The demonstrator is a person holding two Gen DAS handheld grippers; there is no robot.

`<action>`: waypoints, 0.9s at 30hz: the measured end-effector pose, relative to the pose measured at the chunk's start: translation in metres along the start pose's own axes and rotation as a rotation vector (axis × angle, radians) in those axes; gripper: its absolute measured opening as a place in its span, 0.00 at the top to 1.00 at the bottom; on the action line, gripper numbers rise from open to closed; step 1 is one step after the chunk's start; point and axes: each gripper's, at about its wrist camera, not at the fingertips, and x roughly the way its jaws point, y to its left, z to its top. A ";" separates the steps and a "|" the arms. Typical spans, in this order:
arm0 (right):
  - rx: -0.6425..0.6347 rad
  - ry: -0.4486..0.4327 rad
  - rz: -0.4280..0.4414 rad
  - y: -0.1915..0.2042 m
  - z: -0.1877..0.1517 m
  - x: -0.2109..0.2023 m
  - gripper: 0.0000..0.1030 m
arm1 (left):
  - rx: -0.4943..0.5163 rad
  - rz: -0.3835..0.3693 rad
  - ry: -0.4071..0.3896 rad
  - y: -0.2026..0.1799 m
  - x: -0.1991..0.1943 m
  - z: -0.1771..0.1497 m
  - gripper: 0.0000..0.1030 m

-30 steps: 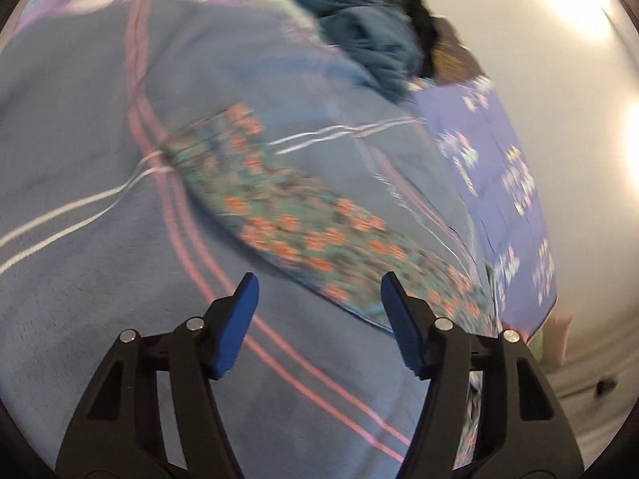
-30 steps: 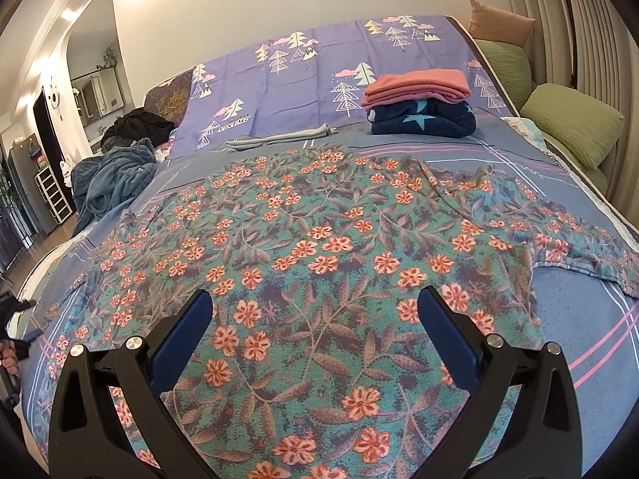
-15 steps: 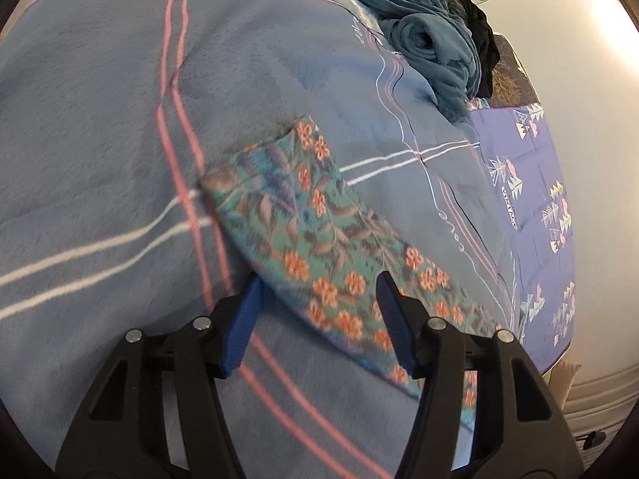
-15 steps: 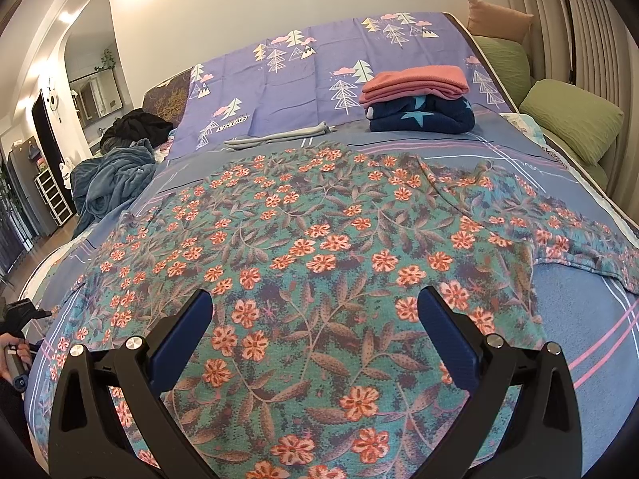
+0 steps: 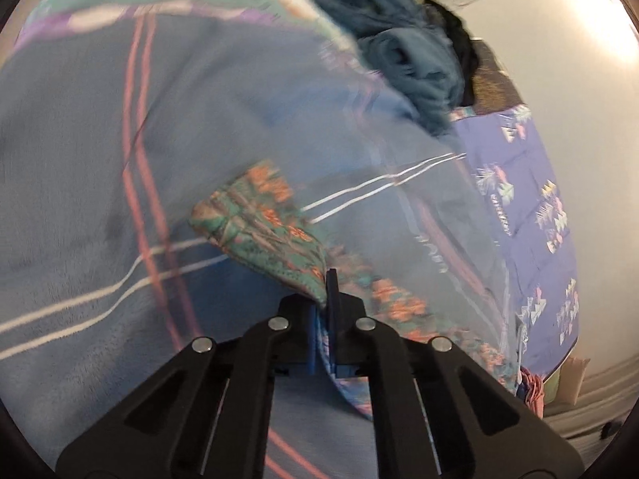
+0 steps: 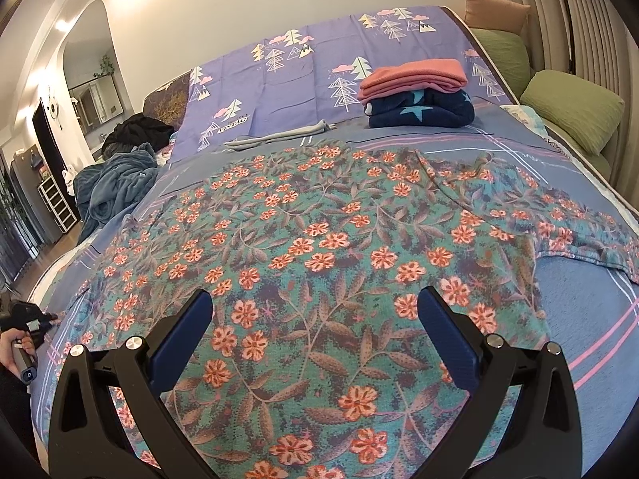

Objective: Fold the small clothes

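A teal floral shirt [image 6: 319, 239] with orange flowers lies spread flat on the blue blanket [image 6: 579, 303] of a bed. In the left wrist view its left sleeve [image 5: 263, 223] bunches up off the blanket, and my left gripper [image 5: 325, 299] is shut on that sleeve's edge, with cloth pinched between the blue pads. In the right wrist view my right gripper [image 6: 315, 331] stands open over the shirt's near hem, its pads [image 6: 447, 339] apart and not pressing the cloth. The left gripper also shows small at the far left edge of that view, held by a hand [image 6: 16, 349].
A folded pink and navy stack [image 6: 417, 92] and a flat grey garment [image 6: 275, 139] sit at the back on a purple tree-print sheet [image 6: 299, 76]. A crumpled blue blanket pile [image 6: 112, 183] and dark clothes [image 6: 139, 129] lie back left. Green cushions [image 6: 571, 115] line the right edge.
The left gripper moved in over the sleeve and shut on its edge; the sleeve now bunches up. The right gripper kept still and open.
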 end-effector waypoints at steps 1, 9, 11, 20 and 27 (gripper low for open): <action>0.008 0.001 0.007 -0.001 0.000 0.000 0.01 | 0.021 -0.016 -0.010 -0.011 -0.006 0.001 0.96; 0.078 -0.008 0.108 -0.011 0.001 -0.005 0.01 | 0.160 -0.222 -0.002 -0.110 -0.041 -0.008 0.96; 0.118 0.009 0.214 -0.012 0.002 -0.007 0.01 | 0.210 -0.286 0.008 -0.144 -0.050 -0.020 0.96; 0.348 0.123 0.745 -0.007 0.044 -0.012 0.01 | 0.420 -0.534 0.101 -0.275 -0.073 -0.100 0.96; 0.520 0.293 1.036 0.002 0.096 0.032 0.01 | 0.545 -0.651 0.265 -0.347 -0.040 -0.218 0.96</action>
